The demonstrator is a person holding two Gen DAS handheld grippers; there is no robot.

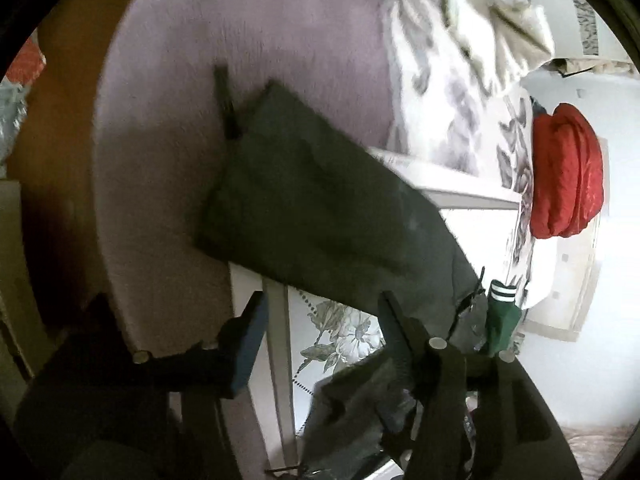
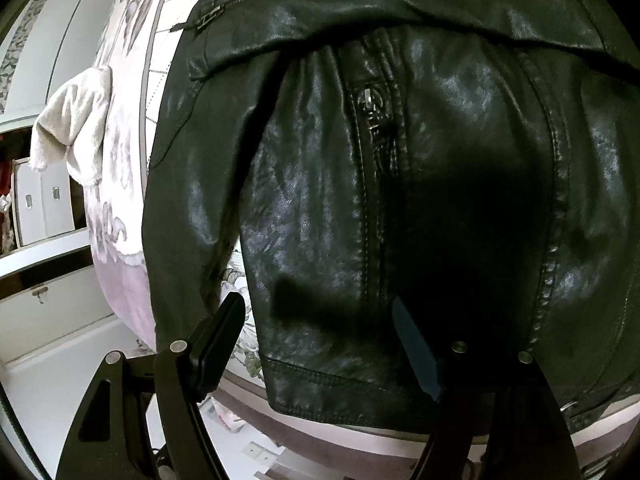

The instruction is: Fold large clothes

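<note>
A black leather jacket [image 2: 400, 168] with zips lies on a bed and fills the right wrist view. My right gripper [image 2: 320, 312] is open, its fingers hovering just over the jacket's lower hem, holding nothing. In the left wrist view a dark part of the jacket [image 1: 320, 200] hangs or lies across the middle, blurred. My left gripper [image 1: 320, 312] is open; its right finger [image 1: 396, 320] sits against the dark fabric's edge, and the left finger [image 1: 248, 336] is clear of it.
The bed has a floral cover [image 2: 116, 128] and a lilac blanket [image 1: 240, 40]. A cream towel [image 2: 72, 120] lies on the bed. A red cushion [image 1: 564, 172] is at the right. White drawers [image 2: 44, 200] stand at the left. A green sock-like item [image 1: 500, 320] is near the left gripper.
</note>
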